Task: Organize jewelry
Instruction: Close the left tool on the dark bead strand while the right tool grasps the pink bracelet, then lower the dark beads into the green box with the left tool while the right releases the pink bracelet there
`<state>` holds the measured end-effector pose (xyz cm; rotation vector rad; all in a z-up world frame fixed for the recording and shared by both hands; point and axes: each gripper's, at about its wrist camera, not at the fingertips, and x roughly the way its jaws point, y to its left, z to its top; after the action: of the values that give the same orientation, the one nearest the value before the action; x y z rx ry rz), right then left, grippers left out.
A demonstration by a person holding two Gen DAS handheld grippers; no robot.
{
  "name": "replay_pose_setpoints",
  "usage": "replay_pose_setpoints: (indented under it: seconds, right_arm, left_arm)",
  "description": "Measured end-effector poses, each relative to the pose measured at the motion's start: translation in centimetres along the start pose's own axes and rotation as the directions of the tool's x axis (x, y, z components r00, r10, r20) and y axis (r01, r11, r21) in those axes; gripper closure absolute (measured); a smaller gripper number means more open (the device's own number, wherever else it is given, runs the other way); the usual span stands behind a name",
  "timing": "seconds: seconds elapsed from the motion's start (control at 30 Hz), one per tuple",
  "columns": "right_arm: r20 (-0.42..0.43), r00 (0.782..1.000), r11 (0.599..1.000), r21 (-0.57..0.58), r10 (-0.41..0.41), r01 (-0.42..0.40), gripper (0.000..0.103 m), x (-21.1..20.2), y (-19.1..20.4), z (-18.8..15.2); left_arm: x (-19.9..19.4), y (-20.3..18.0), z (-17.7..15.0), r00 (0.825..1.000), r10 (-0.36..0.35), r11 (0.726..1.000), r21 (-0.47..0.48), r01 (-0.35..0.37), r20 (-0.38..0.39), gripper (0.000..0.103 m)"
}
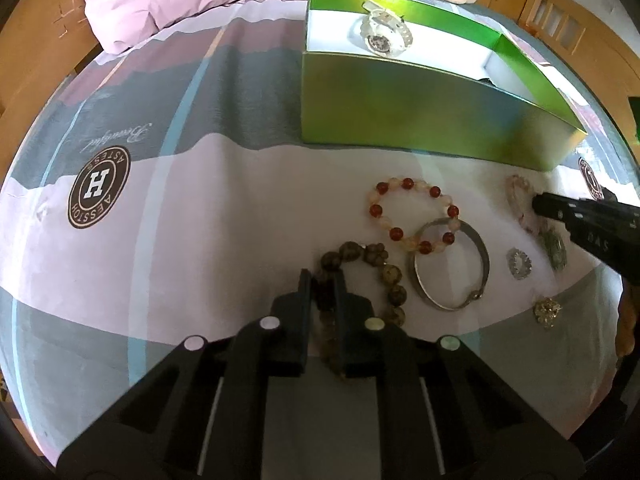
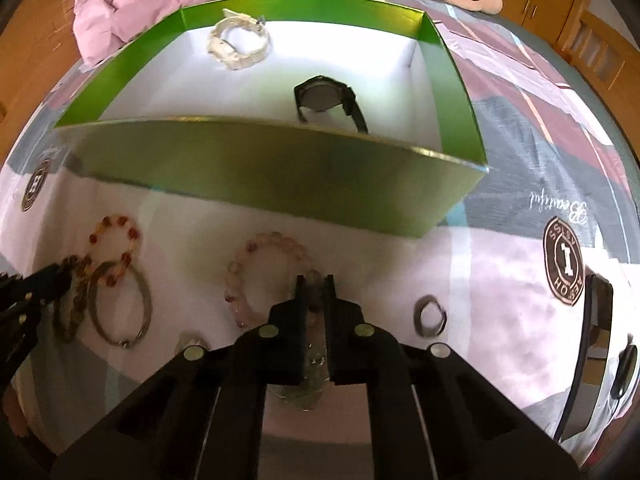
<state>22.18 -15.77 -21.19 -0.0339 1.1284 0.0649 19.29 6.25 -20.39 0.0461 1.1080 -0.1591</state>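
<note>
Left gripper (image 1: 323, 280) pinches brown bracelet (image 1: 384, 272); right gripper (image 2: 315, 284) pinches pink bracelet (image 2: 256, 256).

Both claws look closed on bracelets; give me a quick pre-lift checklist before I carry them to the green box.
1. Left claw shut on the brown bead bracelet: ok.
2. Right claw shut on the pink bead bracelet: ok.
3. Brown bead bracelet free of the red bead bracelet: cannot tell; they lie very close.
4. Red bead bracelet overlaps the silver bangle: not ok if it gets dragged.
5. Green box open, with bare floor beside the white watch and black watch: ok.
6. Pink bead bracelet clear of the silver ring: ok.
</note>
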Motion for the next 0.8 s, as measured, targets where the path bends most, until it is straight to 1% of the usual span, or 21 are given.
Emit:
replay_pose_setpoints:
  seconds: [0.1, 0.23, 0.4, 0.53, 0.67, 0.8]
  right_arm:
    - [0.023, 1.0, 1.0, 0.01, 0.02, -0.021, 0.095, -2.1, 0.0, -1.1]
    - [0.066, 0.997, 0.999, 0.003, 0.042, -0.042, 0.095, -5.0, 0.4, -1.0]
    - [0.16, 0.985, 0.998, 0.003, 0.064, -0.066, 0.095, -10.0, 0.1, -0.2]
    - [0.239, 0.966, 0.995, -0.001, 0.097, -0.1, 0.095, -13.3, -0.5, 1.7]
    - [0.323, 0.938, 0.992, -0.028, 0.123, -0.12, 0.095, -16.9, -0.1, 4.2]
    - [0.397, 0.909, 0.992, -0.042, 0.129, -0.122, 0.095, -19.3, 0.3, 6.9]
  left_arm:
    - [-1.0, 0.0, -0.2, 1.0, -0.012, 1.0, -0.001, 0.012, 0.013, 0.092]
    - [-4.1, -0.7, 0.2, 0.997, -0.028, 1.0, 0.005, 0.028, 0.077, 0.092]
    - [-8.6, -2.2, 1.2, 0.986, -0.04, 0.999, 0.026, 0.036, 0.162, 0.092]
    - [-12.0, -2.9, 3.0, 0.973, -0.056, 0.998, 0.029, 0.051, 0.222, 0.092]
    - [-15.3, -3.1, 6.1, 0.953, -0.099, 0.995, 0.035, 0.093, 0.286, 0.092]
    - [-17.3, -3.4, 9.8, 0.933, -0.111, 0.994, 0.045, 0.101, 0.341, 0.092]
